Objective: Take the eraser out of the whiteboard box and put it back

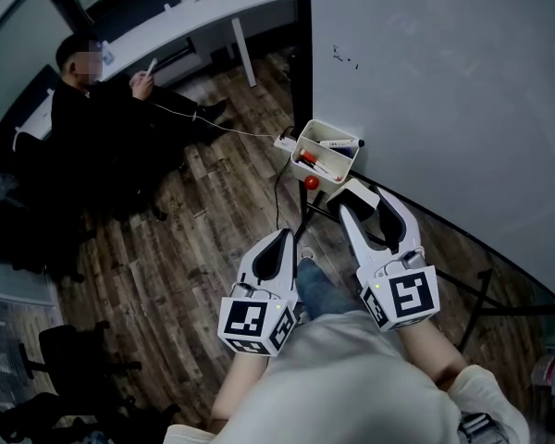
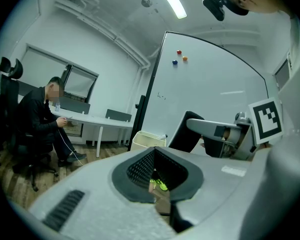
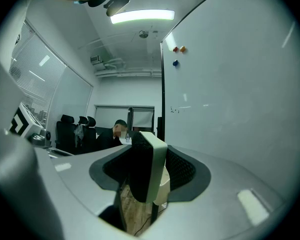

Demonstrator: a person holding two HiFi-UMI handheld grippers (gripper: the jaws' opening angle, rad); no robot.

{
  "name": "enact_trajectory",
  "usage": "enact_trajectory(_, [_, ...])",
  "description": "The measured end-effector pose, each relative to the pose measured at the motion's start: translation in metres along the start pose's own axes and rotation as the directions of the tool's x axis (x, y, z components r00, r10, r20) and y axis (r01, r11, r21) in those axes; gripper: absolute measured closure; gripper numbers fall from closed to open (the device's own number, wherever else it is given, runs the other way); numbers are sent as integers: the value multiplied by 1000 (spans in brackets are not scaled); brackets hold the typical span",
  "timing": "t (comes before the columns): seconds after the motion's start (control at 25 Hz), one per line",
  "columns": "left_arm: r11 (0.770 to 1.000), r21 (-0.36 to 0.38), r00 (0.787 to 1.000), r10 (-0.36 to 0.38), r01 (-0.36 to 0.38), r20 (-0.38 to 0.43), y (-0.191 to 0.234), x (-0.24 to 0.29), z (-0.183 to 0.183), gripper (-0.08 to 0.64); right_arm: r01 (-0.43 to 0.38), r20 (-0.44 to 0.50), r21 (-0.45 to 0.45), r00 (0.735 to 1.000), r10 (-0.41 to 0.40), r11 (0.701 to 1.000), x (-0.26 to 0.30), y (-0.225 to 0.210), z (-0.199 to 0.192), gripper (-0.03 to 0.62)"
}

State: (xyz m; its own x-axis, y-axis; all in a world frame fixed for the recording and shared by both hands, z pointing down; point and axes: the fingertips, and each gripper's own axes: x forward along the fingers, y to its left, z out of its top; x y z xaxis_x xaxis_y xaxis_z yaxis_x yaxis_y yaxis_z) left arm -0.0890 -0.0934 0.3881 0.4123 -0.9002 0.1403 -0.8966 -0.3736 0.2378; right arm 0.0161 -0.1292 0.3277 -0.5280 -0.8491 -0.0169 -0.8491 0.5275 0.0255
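The eraser (image 3: 149,170) was out of the whiteboard box (image 1: 307,140), clamped edge-on between the jaws of the right gripper (image 1: 363,202). It was a flat slab with a dark felt face and a pale grey-white plastic back with rounded corners, standing upright in the grip. In the head view it sat just short of the box, which hung at the lower edge of the whiteboard (image 1: 444,81) with markers lying in it. The left gripper (image 1: 283,240) was beside the right one, lower in the head view, jaws brought together and nothing between them.
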Motion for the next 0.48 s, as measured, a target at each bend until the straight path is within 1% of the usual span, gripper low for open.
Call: enact_trajectory(0.48, [1000, -4, 1000, 5, -5, -8, 14, 19, 6, 555, -6, 6, -11, 1000, 6, 1000, 26, -10, 6, 379])
